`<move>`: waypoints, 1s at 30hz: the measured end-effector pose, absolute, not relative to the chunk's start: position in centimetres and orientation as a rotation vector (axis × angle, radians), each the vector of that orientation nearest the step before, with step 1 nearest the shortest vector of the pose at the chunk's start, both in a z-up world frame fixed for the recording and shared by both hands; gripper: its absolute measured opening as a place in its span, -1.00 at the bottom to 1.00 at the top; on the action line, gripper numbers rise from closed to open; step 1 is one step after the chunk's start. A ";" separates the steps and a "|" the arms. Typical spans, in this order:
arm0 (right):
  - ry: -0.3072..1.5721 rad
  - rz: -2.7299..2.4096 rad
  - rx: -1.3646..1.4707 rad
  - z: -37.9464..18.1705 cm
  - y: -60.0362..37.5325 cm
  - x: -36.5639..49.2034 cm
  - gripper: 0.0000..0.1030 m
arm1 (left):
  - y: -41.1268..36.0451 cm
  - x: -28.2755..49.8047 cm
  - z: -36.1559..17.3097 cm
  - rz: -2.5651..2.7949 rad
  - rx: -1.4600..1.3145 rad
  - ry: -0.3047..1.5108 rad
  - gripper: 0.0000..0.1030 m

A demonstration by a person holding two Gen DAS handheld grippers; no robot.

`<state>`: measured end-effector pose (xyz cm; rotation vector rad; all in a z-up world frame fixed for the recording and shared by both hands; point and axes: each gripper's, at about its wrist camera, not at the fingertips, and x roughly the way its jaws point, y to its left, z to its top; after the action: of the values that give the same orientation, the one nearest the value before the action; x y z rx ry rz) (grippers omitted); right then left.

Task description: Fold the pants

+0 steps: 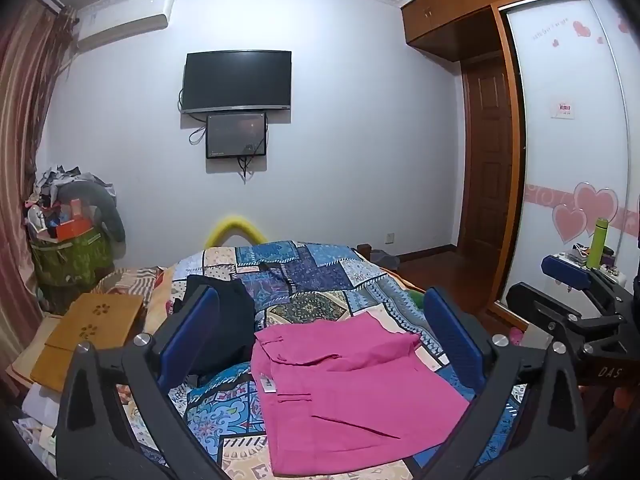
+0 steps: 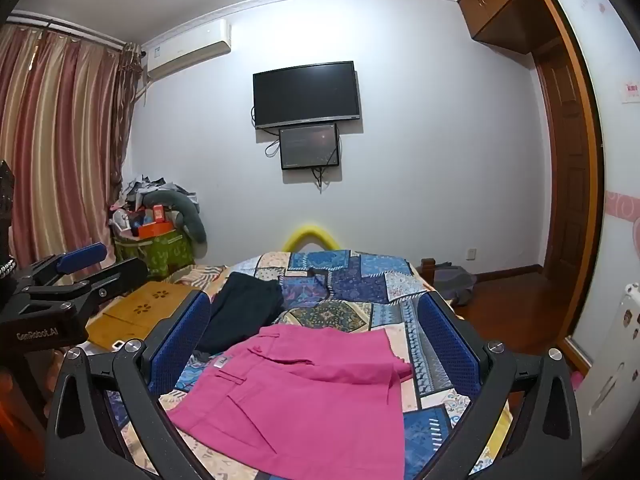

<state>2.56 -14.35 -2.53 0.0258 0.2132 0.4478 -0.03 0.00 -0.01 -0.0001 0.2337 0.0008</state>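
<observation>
White walls and a mounted television (image 1: 237,81) backed a bed (image 1: 320,276) under a patchwork quilt. Pink pants (image 1: 352,392) lay flat on the quilt's near end, beside a dark garment (image 1: 228,320). Left claw (image 1: 320,344) and right claw (image 2: 316,344) both hovered above the pants, jaws spread wide, holding nothing.

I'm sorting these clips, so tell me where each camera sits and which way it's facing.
Left wrist: sits on the open left gripper, facing along the bed toward the TV; the right gripper shows at right.
Right wrist: sits on the open right gripper, facing likewise; the left gripper shows at left.
Both share: pink pants, dark garment, TV.
</observation>
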 end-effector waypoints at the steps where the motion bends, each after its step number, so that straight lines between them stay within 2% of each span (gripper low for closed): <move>1: 0.214 0.447 0.026 -2.5 -14.4 2.6 1.00 | 0.0 0.0 0.0 -0.002 -0.004 0.241 1.00; 12: 0.226 0.450 0.026 -2.6 -14.2 2.5 1.00 | -0.2 -0.2 -1.5 0.007 0.003 0.235 1.00; 30: 0.237 0.447 0.029 -3.3 -14.1 2.7 1.00 | 0.0 0.1 -1.1 0.007 0.001 0.254 1.00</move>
<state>2.70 -14.10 -3.27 0.0285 0.2372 0.4470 0.14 0.01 -1.11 0.0005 0.2544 0.0073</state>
